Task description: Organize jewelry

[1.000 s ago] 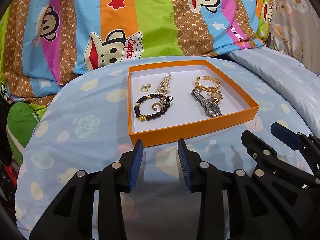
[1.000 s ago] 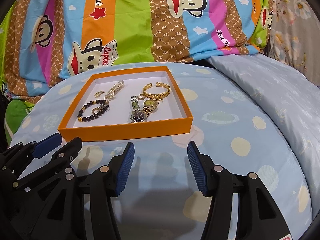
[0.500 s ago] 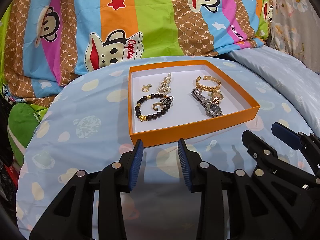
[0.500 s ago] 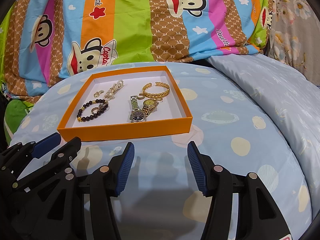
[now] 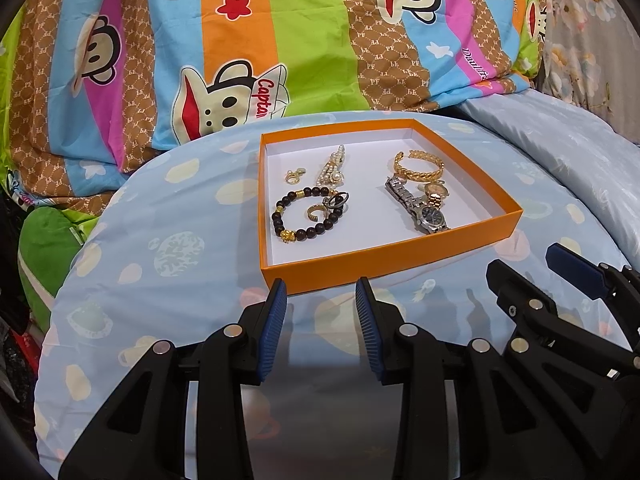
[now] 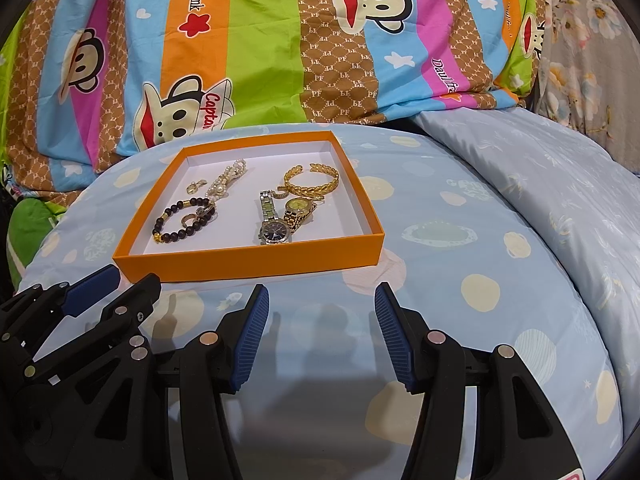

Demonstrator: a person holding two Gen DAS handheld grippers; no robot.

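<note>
Nothing moved: both grippers (left (image 5: pixel 321 292) narrow, right (image 6: pixel 322 296) wider, empty) short of tray (image 6: pixel 248 258) edge.

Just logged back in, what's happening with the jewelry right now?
Nothing is being handled. The left gripper and the right gripper both hover open and empty over the blue spotted bedding, just short of the orange tray. Inside the tray lie a dark bead bracelet, a pearl piece, a gold cuff, two watches and some small rings, all untouched. No sorting has visibly begun.
</note>
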